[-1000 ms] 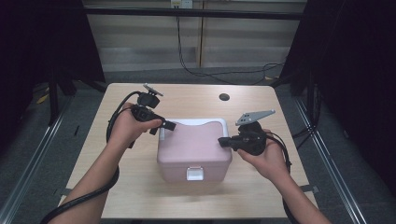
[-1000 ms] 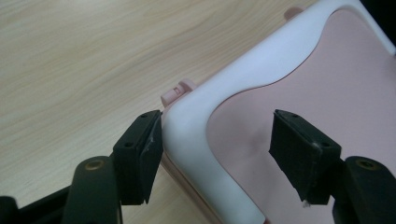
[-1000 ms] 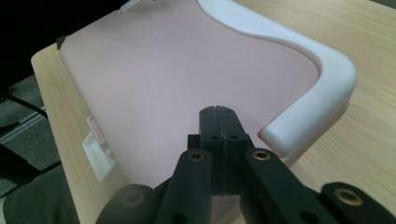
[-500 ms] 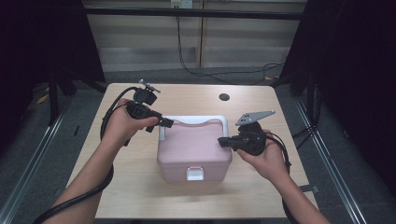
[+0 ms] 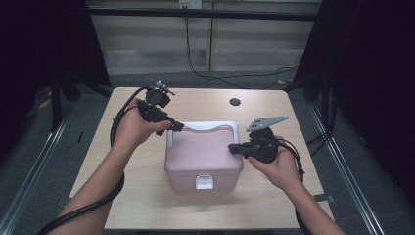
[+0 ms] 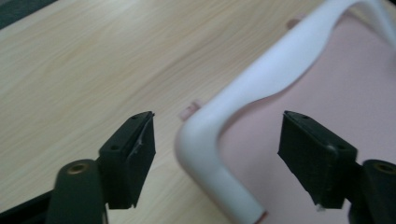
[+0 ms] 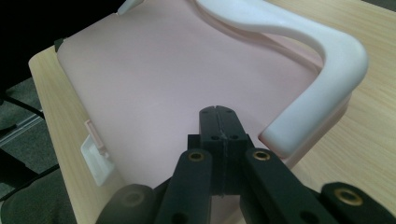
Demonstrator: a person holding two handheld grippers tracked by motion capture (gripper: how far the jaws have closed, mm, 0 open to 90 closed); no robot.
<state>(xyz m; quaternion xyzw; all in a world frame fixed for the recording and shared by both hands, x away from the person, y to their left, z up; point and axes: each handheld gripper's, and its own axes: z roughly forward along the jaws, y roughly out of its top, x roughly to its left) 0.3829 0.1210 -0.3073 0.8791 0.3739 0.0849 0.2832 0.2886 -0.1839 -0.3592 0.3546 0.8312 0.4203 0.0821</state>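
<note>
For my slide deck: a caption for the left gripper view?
Open left gripper straddling the white handle corner of a pink box.

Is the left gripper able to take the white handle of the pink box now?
Probably yes: the left gripper has open jaws on both sides of the white handle, with nothing between.

The left claw (image 5: 179, 127) is black, with two flat jaws whose inner faces carry dull rubbery pads (image 6: 140, 149); a brass-coloured screw hole sits at the base of each jaw. A small grey fitting tops its body, and a thick black cable (image 5: 83, 210) trails from it along the bare forearm. The right claw (image 5: 231, 148) is black too, its jaws studded with small round screw holes, brass-ringed lower down. A grey three-cornered plate (image 5: 265, 122) rides on top, and a black cable loops behind. No sleeves on either arm
</note>
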